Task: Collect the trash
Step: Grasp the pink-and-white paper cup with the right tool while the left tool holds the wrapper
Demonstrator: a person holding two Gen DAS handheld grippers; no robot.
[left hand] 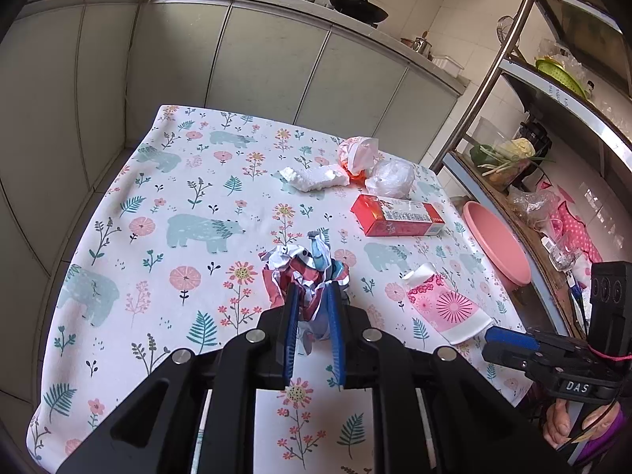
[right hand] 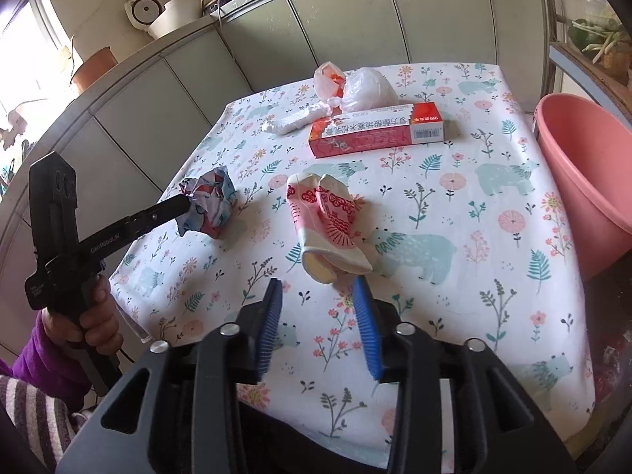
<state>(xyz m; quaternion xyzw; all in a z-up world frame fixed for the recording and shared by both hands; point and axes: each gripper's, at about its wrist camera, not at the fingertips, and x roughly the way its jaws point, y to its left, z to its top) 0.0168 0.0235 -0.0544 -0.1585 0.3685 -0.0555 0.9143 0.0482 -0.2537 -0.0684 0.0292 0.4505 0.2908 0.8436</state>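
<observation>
Left gripper (left hand: 312, 296): jaws narrow, blue pads (left hand: 290, 328) clamped on either side of a crumpled paper wad (left hand: 304, 272), printed red, white and blue. Wad sits on the tabletop (left hand: 158, 276) near the near edge, toward its left side as the right wrist view has it; that view shows the left gripper (right hand: 185, 205) tip buried in the wad (right hand: 211, 205).

Right gripper (right hand: 318, 300): jaws wide apart, nothing between the pads (right hand: 365, 328). It hovers over the near edge, just short of a pink-and-white sock pair (right hand: 330, 221) lying flat mid-table; no contact visible.

Beyond the socks: red carton (right hand: 377, 128) with printed text, lying on its long side toward the far edge. Just behind it, a white crumpled tissue (right hand: 294, 120), then a pink-tinted plastic bag (right hand: 330, 79) and a clear plastic bag (right hand: 369, 87), touching each other near the far edge.

Pink basin (right hand: 588, 173) stands beside the table's right edge, off the cloth.
</observation>
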